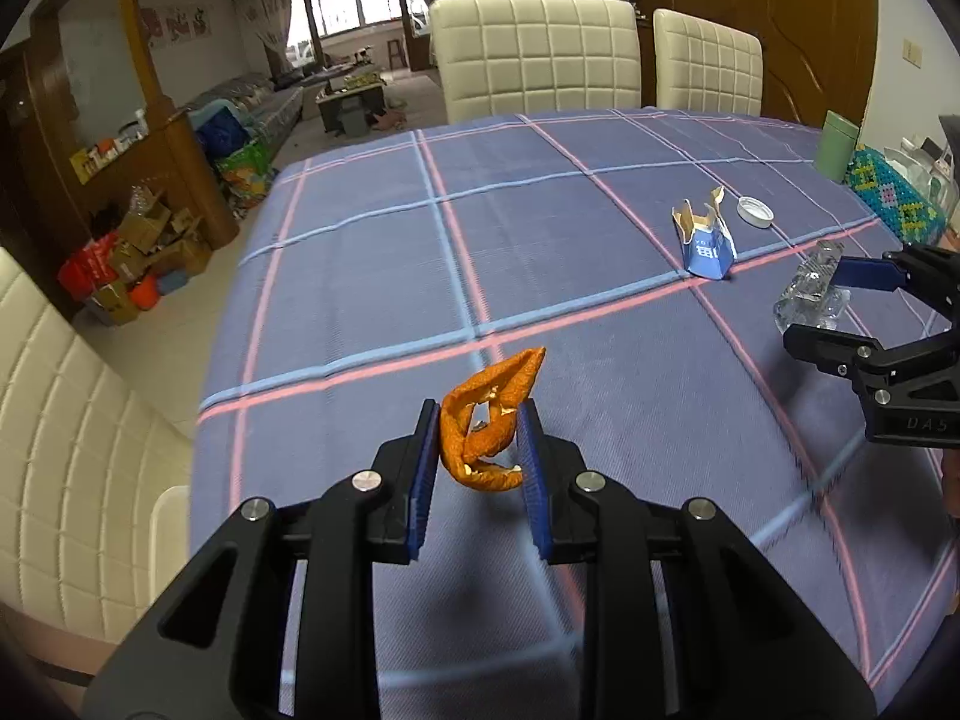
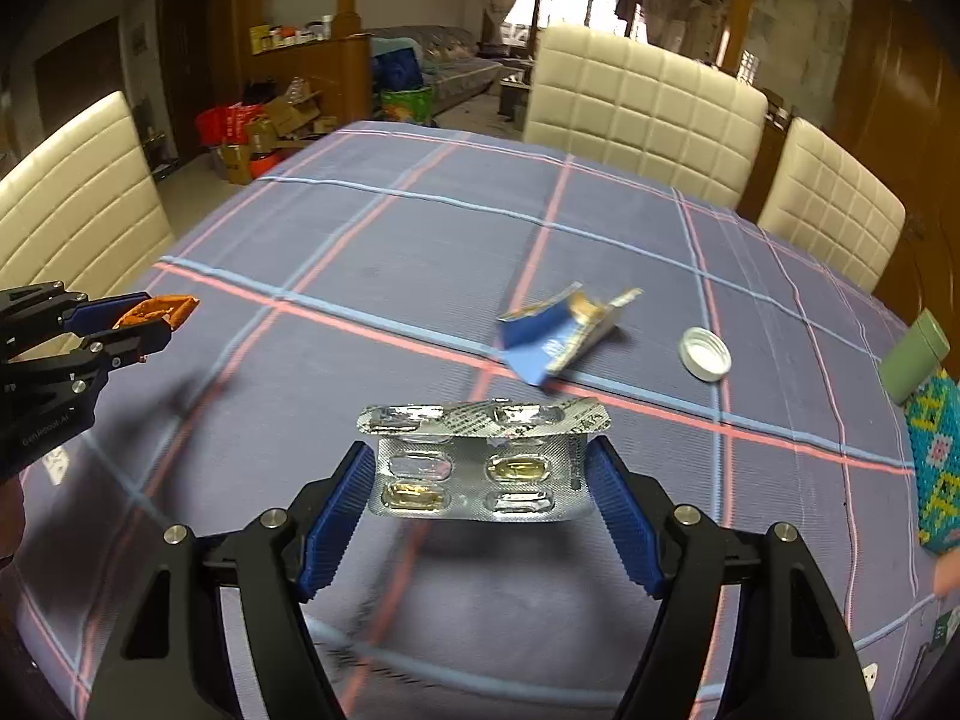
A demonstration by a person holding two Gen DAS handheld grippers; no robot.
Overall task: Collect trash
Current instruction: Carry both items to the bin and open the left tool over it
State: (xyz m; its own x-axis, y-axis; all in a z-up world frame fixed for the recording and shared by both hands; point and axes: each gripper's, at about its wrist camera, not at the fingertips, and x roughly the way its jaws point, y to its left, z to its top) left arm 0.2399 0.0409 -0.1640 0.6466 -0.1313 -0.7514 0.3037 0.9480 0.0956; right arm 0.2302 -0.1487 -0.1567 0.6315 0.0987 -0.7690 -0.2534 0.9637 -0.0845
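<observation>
Frankly, my worry in the left wrist view is the curled orange strip of citrus peel: the left gripper has its blue ribbed pads closed on it low in the middle of the frame, but the peel is springy and hollow, pinched only at its sides, so I judge a jolt could let it twist out and drop back onto the purple checked tablecloth. That gripper points steeply down over the table, lifted clear of the cloth. At the right edge of the same frame the right gripper shows side on. In the right wrist view it sits low centre, also angled down and raised, its pads clamped wide on the two short edges of a silver foil blister pack of capsules. The foil is thin and already folded along its top, so I think it could buckle and slip free. A torn blue carton and a white round bottle cap lie on the cloth right of centre, uncollected; I see no bin in either view.
</observation>
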